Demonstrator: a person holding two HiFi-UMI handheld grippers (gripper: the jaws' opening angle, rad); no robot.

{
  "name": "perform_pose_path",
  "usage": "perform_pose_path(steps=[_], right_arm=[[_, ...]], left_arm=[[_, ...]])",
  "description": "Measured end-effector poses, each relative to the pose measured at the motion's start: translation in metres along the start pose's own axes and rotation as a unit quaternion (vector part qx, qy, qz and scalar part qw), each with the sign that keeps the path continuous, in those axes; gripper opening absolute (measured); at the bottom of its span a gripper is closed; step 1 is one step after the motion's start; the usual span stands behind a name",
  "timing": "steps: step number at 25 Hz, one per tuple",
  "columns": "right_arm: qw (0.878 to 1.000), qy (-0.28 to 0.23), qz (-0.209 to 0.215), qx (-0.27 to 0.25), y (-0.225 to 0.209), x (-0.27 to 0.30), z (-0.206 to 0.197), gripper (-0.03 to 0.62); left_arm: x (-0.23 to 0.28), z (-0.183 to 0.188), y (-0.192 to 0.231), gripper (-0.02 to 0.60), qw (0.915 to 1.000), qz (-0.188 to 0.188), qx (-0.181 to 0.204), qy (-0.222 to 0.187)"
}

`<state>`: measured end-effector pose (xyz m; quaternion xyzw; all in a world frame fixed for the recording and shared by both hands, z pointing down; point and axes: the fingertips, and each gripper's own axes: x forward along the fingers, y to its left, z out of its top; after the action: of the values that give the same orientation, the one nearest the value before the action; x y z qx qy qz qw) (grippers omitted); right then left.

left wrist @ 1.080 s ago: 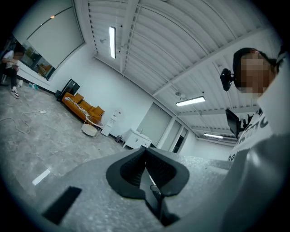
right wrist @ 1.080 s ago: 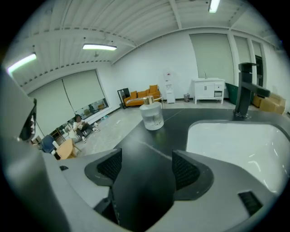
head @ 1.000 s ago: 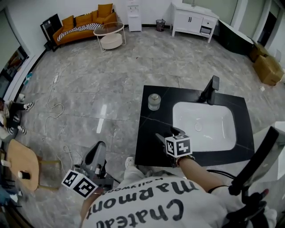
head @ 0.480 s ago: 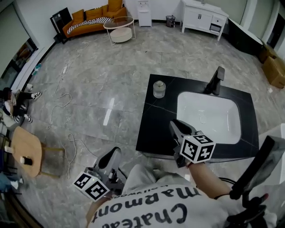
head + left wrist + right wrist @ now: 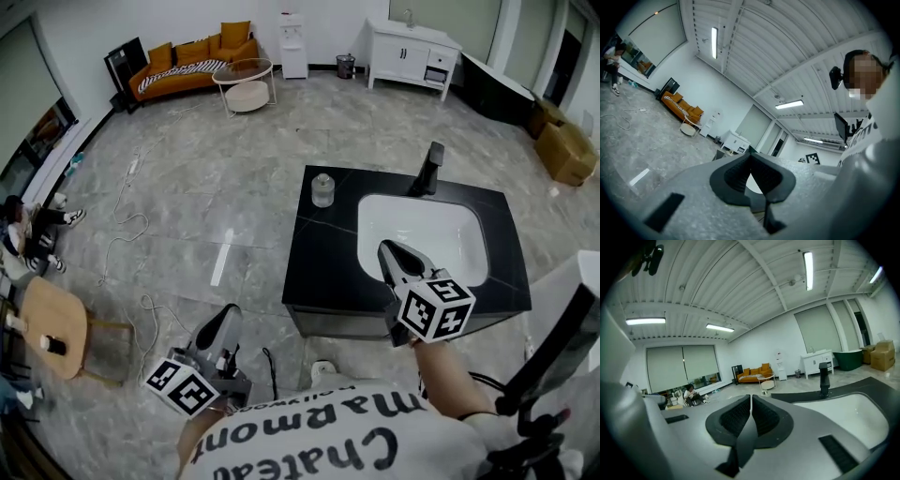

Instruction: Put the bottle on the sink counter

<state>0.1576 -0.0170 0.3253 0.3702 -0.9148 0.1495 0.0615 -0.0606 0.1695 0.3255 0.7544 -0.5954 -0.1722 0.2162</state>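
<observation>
A small clear bottle [image 5: 322, 190] with a lid stands upright on the far left corner of the black sink counter [image 5: 323, 267], left of the white basin [image 5: 422, 234]. My right gripper [image 5: 387, 249] hovers over the counter's near edge by the basin, well short of the bottle. Its jaws have just been closing and now meet with nothing between them [image 5: 750, 397]. My left gripper [image 5: 227, 315] hangs low over the floor to the left of the counter, jaws together and empty [image 5: 750, 153]. The bottle shows in neither gripper view.
A black faucet [image 5: 429, 169] rises behind the basin. On the floor lie a loose cable [image 5: 127, 225] and a wooden stool [image 5: 52, 328] at the left. An orange sofa [image 5: 192, 56], a round table [image 5: 246, 84] and a white cabinet [image 5: 412, 47] line the far wall.
My right gripper has lifted off the counter's near edge towards the camera and its jaws have shut. The left gripper has drifted slightly right. The bottle stays where it stood.
</observation>
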Motion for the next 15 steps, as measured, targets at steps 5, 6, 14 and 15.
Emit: perform_pose_path(steps=[5, 6, 14, 15], right_arm=[[0.999, 0.016, -0.035, -0.01, 0.021, -0.059, -0.028, 0.02], [0.999, 0.016, -0.038, -0.005, 0.028, -0.07, -0.032, 0.02], [0.998, 0.032, -0.047, -0.025, 0.072, -0.143, -0.057, 0.02], [0.998, 0.033, -0.048, -0.027, 0.076, -0.15, -0.058, 0.02]], left_arm=[[-0.047, 0.002, -0.03, 0.015, 0.9997, -0.023, 0.008, -0.008], [-0.057, 0.001, -0.035, 0.015, 0.9996, -0.027, 0.009, -0.007], [-0.127, -0.018, -0.064, 0.015, 0.9995, -0.03, -0.005, -0.012], [-0.134, -0.02, -0.068, 0.015, 0.9995, -0.029, -0.007, -0.013]])
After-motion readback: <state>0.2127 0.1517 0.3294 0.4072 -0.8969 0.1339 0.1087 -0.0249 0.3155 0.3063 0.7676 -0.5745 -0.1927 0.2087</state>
